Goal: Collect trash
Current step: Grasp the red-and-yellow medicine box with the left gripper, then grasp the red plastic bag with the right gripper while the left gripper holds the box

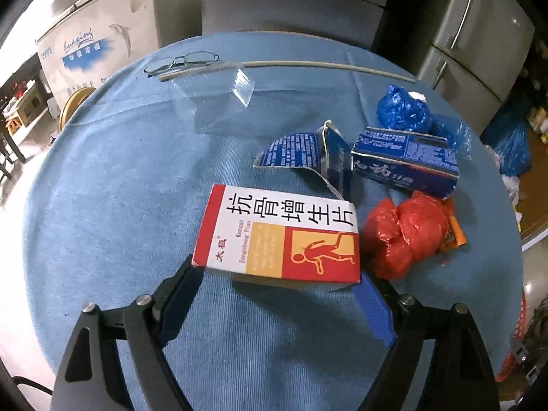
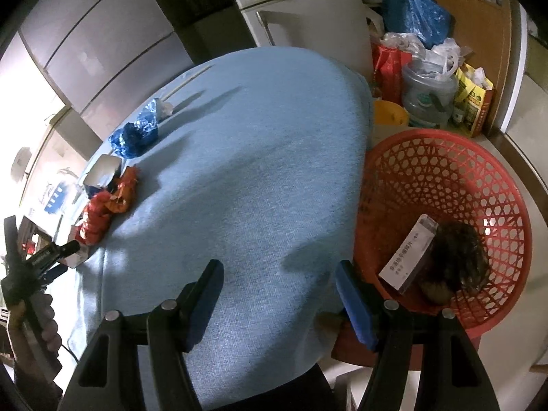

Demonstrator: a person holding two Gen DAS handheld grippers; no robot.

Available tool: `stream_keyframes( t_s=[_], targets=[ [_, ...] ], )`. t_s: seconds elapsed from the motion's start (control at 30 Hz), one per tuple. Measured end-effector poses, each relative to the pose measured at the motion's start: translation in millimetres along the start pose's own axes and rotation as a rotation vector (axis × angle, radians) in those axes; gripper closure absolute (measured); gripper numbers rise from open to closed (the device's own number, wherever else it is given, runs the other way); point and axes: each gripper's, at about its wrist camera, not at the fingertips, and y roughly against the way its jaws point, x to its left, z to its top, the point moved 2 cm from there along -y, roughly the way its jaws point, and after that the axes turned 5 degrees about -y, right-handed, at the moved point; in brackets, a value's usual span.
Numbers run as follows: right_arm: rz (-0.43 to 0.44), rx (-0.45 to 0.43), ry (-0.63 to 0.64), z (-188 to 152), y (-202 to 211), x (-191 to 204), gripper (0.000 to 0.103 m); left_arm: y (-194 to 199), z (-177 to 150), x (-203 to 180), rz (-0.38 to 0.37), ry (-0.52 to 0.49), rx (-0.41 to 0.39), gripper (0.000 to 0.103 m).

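Two tongs are at work here. The left tongs (image 1: 277, 274) have their jaws spread wide around the near end of a red, white and yellow cardboard medicine box (image 1: 284, 233). The tips sit at both of its near corners, but I cannot tell if they squeeze it yet. The box lies on the round bench with a blue cloth (image 1: 120, 188).

More trash lies near it. At 2 o'clock from the box is a torn blue cardboard box (image 1: 404, 161). At 3 o'clock, just beside it, is a crumpled red plastic bag (image 1: 404, 233). Past the blue box, at 1 o'clock, is a crumpled blue plastic bag (image 1: 404, 109).

The right tongs (image 2: 279, 277) are wide open and hold nothing. They hang over the near edge of the bench. At 3 o'clock from them is a red plastic basket (image 2: 445, 157) on the floor, with a white box (image 2: 409, 253) already inside.

I think the step is grabbing the medicine box. Next, the left tongs should close on it, lift it, and carry it to the basket.
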Motion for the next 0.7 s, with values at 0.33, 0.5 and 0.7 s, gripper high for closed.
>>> stream_keyframes(
  t_s=[0.33, 0.5, 0.7],
  targets=[
    [0.037, 0.012, 0.083, 1.9, -7.2, 42.5, 0.032, 23.7, -25.2, 14.9, 0.036, 0.044, -0.059, 0.019],
    [0.148, 0.055, 0.164, 3.8, -19.3, 101.2, 0.031, 31.0, -40.5, 18.1, 0.041, 0.059, -0.058, 0.019],
    [0.3, 0.131, 0.233, 1.7, -45.1, 184.2, 0.031, 36.1, -47.7, 19.6, 0.032, 0.061, -0.065, 0.019]
  ],
)
